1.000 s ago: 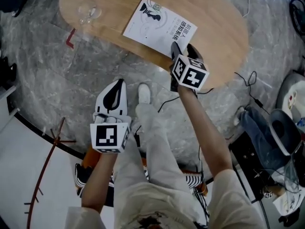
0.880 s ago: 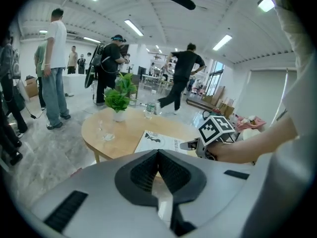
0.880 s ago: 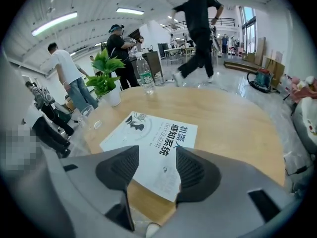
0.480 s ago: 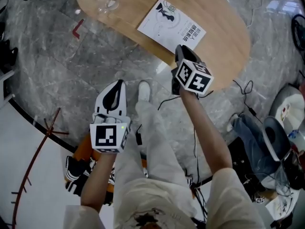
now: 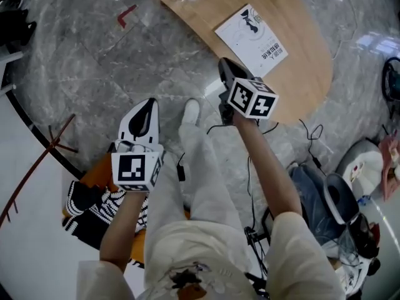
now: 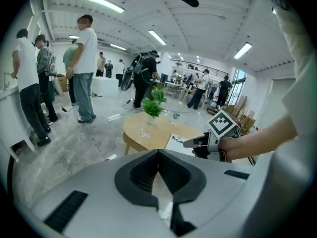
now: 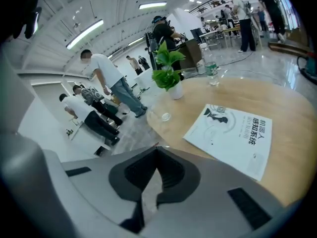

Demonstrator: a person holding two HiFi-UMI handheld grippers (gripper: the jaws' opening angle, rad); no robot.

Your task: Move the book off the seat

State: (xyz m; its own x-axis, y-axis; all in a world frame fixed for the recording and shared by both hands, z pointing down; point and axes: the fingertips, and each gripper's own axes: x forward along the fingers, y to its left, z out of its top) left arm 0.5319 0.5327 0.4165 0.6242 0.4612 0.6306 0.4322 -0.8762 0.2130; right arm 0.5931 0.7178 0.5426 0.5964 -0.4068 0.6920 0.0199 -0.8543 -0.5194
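The white book [image 5: 255,33] lies flat on the oval wooden table [image 5: 306,74]; it also shows in the right gripper view [image 7: 233,135], and its edge in the left gripper view [image 6: 177,142]. My right gripper [image 5: 224,64] hangs over the floor just short of the table's near edge, apart from the book. Its jaws have just been closing, are shut, and have nothing between them [image 7: 157,148]. My left gripper [image 5: 150,102] is shut and empty over the floor by the person's leg, its jaws meeting at the tip [image 6: 158,152]. The orange seat [image 5: 94,174] is behind it.
A black-and-white striped cloth [image 5: 100,208] lies on the seat. On the table stand a glass [image 7: 165,116], a potted plant [image 7: 168,73] and a bottle [image 7: 210,69]. Cables [image 5: 312,133] and bags [image 5: 331,199] crowd the floor at right. Several people [image 6: 84,68] stand beyond.
Both grippers have drawn back from the table. The right gripper has left the book's near corner and closed. The book stays on the table.
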